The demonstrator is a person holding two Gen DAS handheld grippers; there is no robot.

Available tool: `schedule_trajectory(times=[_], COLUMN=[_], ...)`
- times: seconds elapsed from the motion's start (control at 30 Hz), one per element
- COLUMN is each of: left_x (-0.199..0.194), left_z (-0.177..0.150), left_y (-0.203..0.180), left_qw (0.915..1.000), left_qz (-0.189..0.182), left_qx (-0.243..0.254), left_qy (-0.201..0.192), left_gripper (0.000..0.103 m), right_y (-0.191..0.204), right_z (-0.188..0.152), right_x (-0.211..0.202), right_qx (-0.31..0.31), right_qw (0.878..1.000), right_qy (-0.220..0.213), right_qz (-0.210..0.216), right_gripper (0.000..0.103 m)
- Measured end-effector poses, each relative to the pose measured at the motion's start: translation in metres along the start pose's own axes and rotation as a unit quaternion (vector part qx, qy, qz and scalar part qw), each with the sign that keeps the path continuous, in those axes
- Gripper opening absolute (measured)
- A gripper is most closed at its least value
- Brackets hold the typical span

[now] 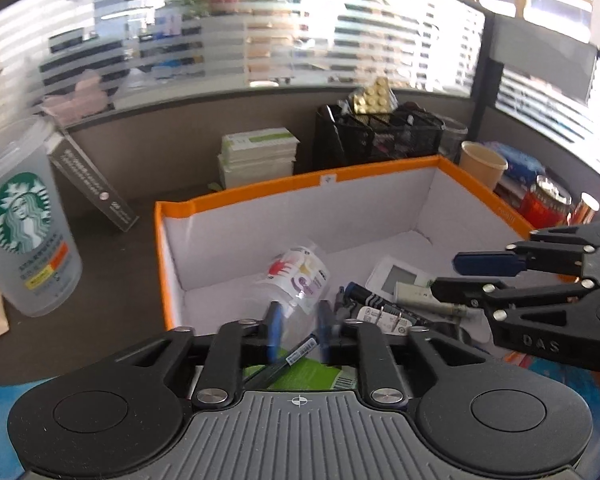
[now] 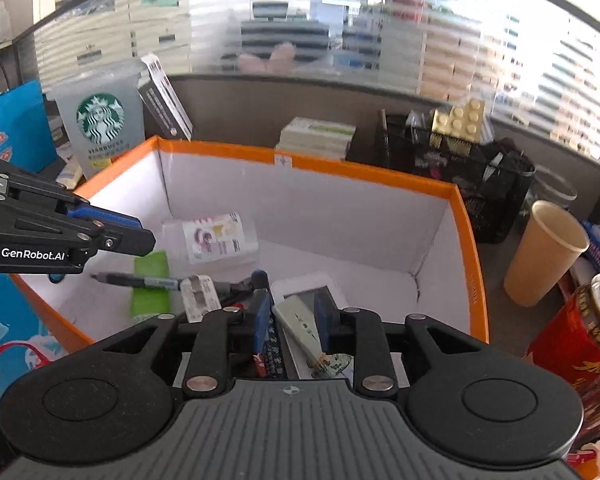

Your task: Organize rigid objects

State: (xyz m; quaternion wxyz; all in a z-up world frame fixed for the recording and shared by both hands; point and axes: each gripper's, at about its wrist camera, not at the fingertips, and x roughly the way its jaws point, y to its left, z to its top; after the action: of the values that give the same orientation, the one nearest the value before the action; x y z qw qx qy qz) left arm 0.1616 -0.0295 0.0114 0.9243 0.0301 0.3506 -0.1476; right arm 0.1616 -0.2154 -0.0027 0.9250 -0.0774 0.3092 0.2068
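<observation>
left gripper (image 1: 298, 330) spread, clear bottle (image 1: 296, 280) just ahead at 12 o'clock in the orange box (image 1: 172, 208); light, slick, likely rolls, so take its middle; right gripper (image 2: 290, 320) spread over a stiff remote (image 2: 300, 324), pinching nothing

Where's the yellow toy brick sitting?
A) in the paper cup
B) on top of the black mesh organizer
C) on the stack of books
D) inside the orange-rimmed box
B: the yellow toy brick sticks up from the black mesh organizer, behind the orange-rimmed box.
</observation>
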Motion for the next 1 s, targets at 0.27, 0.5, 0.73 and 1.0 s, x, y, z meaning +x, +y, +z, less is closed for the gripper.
schedule_trajectory(times=[0.27,0.5,0.73,1.0], left_x=[-0.05,-0.071,-0.085,-0.089], left_z=[-0.013,-0.021,-0.021,-0.022], left_y=[-0.001,-0.004,-0.008,-0.015], left_qw=[0.9953,0.9912,0.9898,0.9906], left_qz=[0.039,0.054,0.064,0.065], left_qx=[-0.06,-0.089,-0.084,-0.07], left_qy=[-0.066,-0.082,-0.096,-0.098], left_gripper=[0.097,0.103,0.103,0.103], right_y=[0.027,0.044,0.04,0.041], right_z=[-0.001,-0.012,-0.022,-0.026], right_x=[-0.053,-0.092,-0.102,-0.104], right_qx=[0.015,0.042,0.049,0.049], right_qw=[0.995,0.982,0.981,0.98], right_qy=[-0.097,-0.178,-0.178,-0.178], right_qz=[-0.024,-0.054,-0.065,-0.067], right_gripper=[0.08,0.103,0.103,0.103])
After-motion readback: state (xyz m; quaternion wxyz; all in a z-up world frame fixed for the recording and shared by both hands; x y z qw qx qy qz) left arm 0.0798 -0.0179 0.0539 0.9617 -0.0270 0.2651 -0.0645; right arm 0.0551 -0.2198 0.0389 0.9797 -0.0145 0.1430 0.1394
